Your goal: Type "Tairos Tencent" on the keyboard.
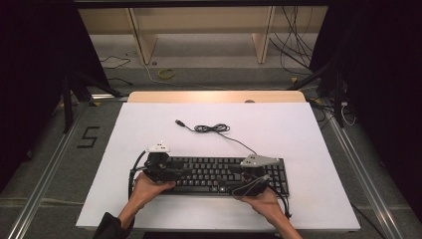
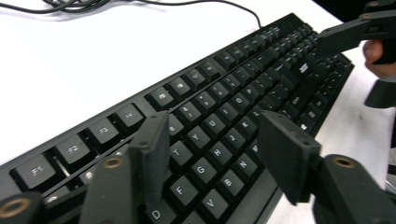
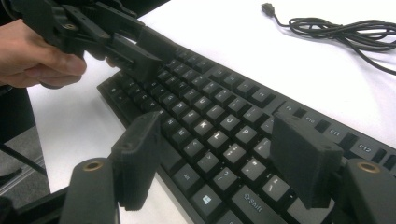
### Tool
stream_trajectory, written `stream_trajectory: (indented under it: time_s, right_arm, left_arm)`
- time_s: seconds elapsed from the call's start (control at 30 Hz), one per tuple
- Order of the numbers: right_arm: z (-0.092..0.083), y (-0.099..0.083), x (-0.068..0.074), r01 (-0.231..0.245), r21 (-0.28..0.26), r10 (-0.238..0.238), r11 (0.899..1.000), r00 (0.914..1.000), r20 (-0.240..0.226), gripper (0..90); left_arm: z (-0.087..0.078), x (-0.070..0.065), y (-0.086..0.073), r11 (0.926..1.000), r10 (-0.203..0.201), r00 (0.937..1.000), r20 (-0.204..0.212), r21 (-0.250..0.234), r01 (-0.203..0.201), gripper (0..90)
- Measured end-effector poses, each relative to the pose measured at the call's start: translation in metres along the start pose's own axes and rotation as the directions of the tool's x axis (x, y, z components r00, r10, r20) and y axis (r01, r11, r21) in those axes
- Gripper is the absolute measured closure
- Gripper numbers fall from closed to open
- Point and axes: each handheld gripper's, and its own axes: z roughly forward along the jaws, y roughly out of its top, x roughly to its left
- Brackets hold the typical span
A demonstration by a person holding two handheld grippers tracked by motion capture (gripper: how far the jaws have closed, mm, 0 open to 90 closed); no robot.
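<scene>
Currently the black keyboard (image 1: 219, 174) lies flat on your white worktop (image 1: 278, 129), near its front edge and parallel to it. Your left claw (image 2: 215, 149) hovers over the letter keys at the keyboard's left end, jaws spread with nothing pinched between them. Your right claw (image 3: 219, 154) sits over the right end, jaws likewise spread apart above the keys and gripping nothing. Whether either claw's pads actually touch the keycaps cannot be judged from these angles. The keyboard's cable (image 1: 214, 128) runs from its rear edge toward the worktop's middle, loosely bundled there, with the plug (image 1: 179, 122) lying free on the surface.
</scene>
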Motion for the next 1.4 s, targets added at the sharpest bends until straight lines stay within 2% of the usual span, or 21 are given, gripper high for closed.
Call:
stream_trajectory:
  time_s: [0.4,0.73,0.93,1.4]
  right_arm:
    - [-0.006,-0.001,-0.001,-0.001,-0.01,0.001,1.0,1.0,0.003,34.7]
    - [-0.016,-0.005,-0.005,0.001,-0.029,-0.001,1.0,1.0,0.008,33.5]
    - [-0.025,-0.009,-0.005,0.004,-0.052,-0.004,0.999,1.0,0.004,32.3]
    - [-0.046,-0.02,-0.009,-0.006,-0.088,0.009,0.996,0.9996,0.028,32.3]
  left_arm:
    - [-0.009,-0.007,-0.002,0.9982,0.024,0.9993,0.028,-0.056,-0.022,32.4]
    - [-0.027,-0.011,-0.008,0.9909,0.027,0.9989,0.038,-0.133,-0.021,29.3]
    - [-0.031,-0.015,-0.014,0.9903,0.042,0.9983,0.04,-0.134,-0.037,27.2]
    - [-0.037,-0.02,-0.026,0.9895,0.055,0.9976,0.042,-0.136,-0.049,25.9]
